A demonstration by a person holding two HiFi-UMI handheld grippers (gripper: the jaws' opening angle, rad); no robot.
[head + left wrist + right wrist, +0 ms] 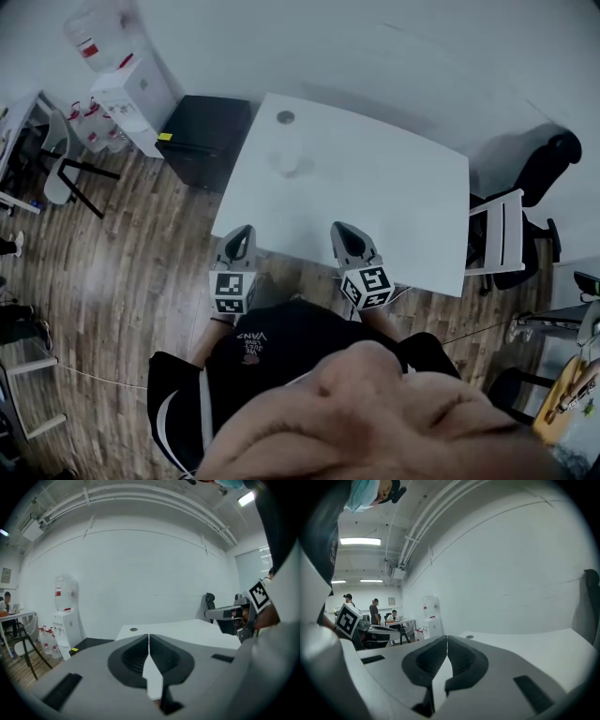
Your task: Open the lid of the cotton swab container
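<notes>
A white table [375, 197] lies ahead of me. A faint, clear round shape [292, 167] sits on its far left part; it may be the swab container, but it is too pale to tell. A small grey disc [285, 117] lies near the far edge. My left gripper [241, 234] and right gripper [343, 231] hover side by side over the table's near edge, well short of both things. Both are shut with nothing between the jaws, as the left gripper [148, 637] and right gripper [447, 639] views show.
A water dispenser [131, 89] and a black cabinet [208, 136] stand left of the table. A white chair [502, 234] and a black office chair [548, 169] stand to the right. Several people [375, 611] are at a desk far across the room.
</notes>
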